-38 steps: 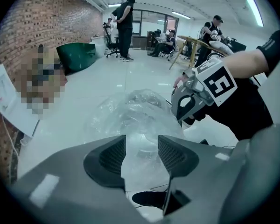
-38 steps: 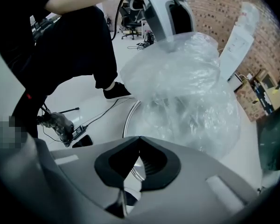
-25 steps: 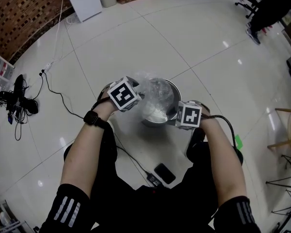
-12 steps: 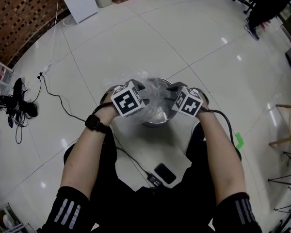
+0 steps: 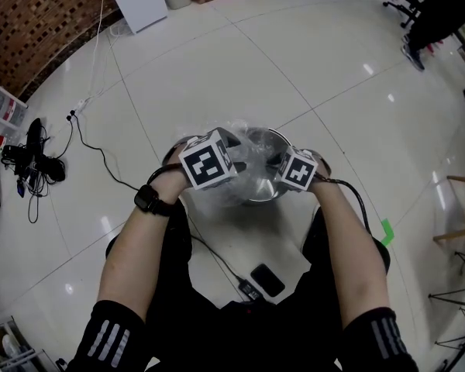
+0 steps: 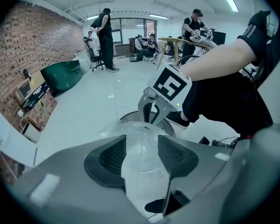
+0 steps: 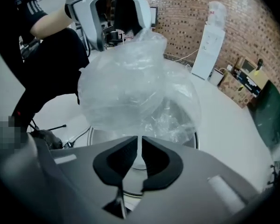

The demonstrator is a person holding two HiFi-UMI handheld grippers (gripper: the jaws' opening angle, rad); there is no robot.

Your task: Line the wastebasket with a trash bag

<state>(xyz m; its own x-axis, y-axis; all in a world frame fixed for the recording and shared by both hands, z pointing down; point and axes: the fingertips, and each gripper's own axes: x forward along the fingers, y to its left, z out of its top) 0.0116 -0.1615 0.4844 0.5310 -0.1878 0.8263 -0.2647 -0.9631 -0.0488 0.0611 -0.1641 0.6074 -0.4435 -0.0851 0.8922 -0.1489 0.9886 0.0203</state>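
clear plastic trash bag [image 5: 246, 183] bunched over steel wastebasket [image 5: 277, 136] on white tile floor [image 5: 217, 68] in head view; left gripper [image 5: 228, 161] and right gripper [image 5: 285, 167] close together above basket rim. left gripper view: jaws clamped on thick fold of bag film. right gripper view: jaws have just been closing, now pinching thin bag edge; bag balloons over basket mouth.

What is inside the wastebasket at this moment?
The clear trash bag balloons above the wastebasket, its lower folds reaching the mouth. Only bare metal shows past the film; crinkled plastic covers much of its bottom.
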